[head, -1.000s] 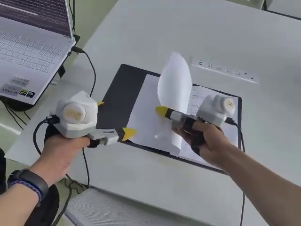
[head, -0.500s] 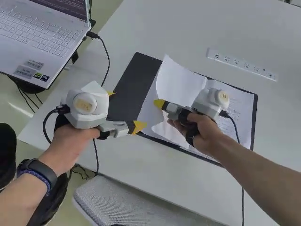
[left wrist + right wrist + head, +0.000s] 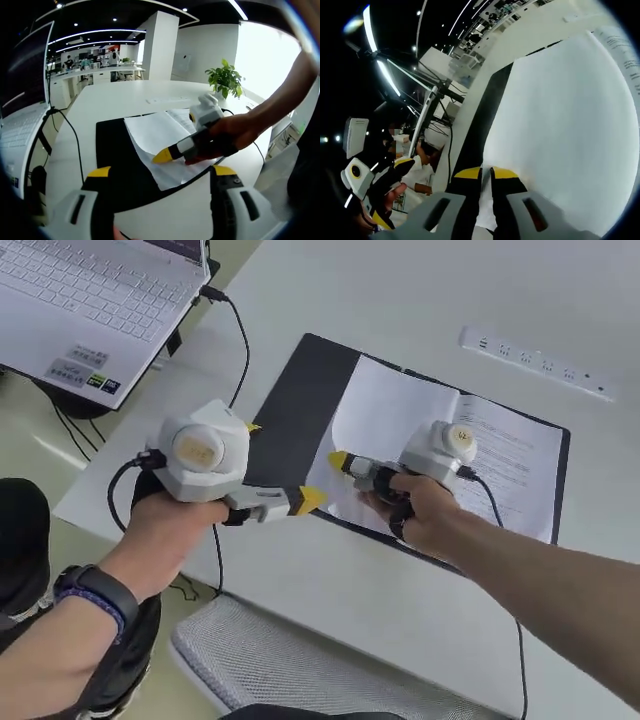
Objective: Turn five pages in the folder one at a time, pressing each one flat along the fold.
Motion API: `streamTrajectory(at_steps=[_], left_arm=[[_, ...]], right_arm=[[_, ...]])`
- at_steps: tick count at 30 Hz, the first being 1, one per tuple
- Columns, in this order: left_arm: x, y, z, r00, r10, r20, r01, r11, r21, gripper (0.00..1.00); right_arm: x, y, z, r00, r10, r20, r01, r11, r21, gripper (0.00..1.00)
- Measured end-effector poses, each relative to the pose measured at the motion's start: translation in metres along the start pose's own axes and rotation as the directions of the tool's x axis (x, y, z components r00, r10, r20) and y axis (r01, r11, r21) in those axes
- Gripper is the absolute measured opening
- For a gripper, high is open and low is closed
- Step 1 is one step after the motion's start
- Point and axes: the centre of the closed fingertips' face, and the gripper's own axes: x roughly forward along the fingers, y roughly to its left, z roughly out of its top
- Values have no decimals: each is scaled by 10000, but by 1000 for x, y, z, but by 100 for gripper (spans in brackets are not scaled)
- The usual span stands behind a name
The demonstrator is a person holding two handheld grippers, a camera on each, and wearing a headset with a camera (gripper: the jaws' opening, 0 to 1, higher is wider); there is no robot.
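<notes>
Right gripper (image 3: 486,174): jaws clamped on near edge of page (image 3: 560,115), which lies almost flat ahead of them. Left gripper (image 3: 161,172): jaws apart, empty, folder (image 3: 298,410) just ahead. Judgement: this turn nearly done; pressing along fold left. Number of pages turned: cannot tell.

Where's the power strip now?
In the head view, the power strip lies on the table at upper right, beyond the far edge of the folder.

White, rounded left hand-held gripper (image 3: 280,464) and right hand-held gripper (image 3: 338,461), yellow-tipped, black-cabled; dark wristband (image 3: 95,592) on left wrist
</notes>
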Motion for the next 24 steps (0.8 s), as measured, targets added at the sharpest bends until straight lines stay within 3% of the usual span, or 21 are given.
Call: streamTrajectory(at_steps=[11,21,24], left_arm=[[2,0,-3,9999,3,-108,-3,10000,40,78],[11,-6,-1,9997,-122,-229,127,9997,211,74],[14,-7,0,9996,-163,-235,169,9996,242,69]], right_arm=[[3,12,-4,9995,325,-4,-325,9991,-279,18],[1,23,-2,9967,814,28,-813,9966,-105,33],[-1,25,-1,9949,1004,95,-1006,9945,281,36]])
